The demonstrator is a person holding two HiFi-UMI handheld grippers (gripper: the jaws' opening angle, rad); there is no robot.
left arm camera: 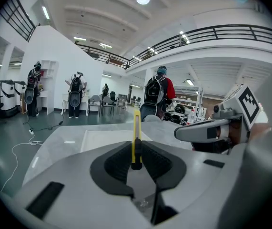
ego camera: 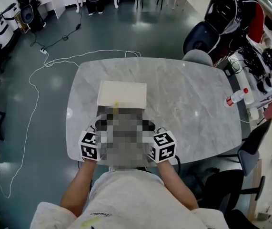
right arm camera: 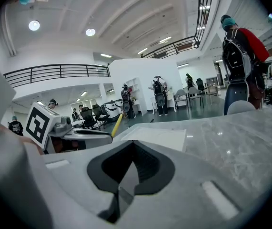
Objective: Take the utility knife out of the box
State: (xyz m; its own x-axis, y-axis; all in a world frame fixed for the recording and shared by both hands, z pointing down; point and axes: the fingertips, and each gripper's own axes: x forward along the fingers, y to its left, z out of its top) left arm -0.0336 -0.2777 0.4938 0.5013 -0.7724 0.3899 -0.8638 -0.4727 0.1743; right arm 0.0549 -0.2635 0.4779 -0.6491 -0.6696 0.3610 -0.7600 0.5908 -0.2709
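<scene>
A flat white box [ego camera: 121,93] lies closed on the grey marble table [ego camera: 193,104], just beyond my hands. In the left gripper view, my left gripper [left arm camera: 136,149] is shut on a yellow utility knife [left arm camera: 136,132] that stands up between its black pads, above the table and nearer me than the box. The head view shows only the knife's yellow tip [ego camera: 115,105], because a mosaic patch covers both sets of jaws. My right gripper [right arm camera: 133,149] is shut with nothing between its pads. It sits beside the left gripper [right arm camera: 78,132] and sees the knife [right arm camera: 117,124] and the box [right arm camera: 155,138].
A clear bottle with a red cap [ego camera: 236,98] lies at the table's right edge. A grey chair [ego camera: 197,57] stands at the far side and a dark chair [ego camera: 250,151] at the right. A person with a backpack [ego camera: 236,13] stands beyond. A white cable [ego camera: 31,80] runs over the floor at the left.
</scene>
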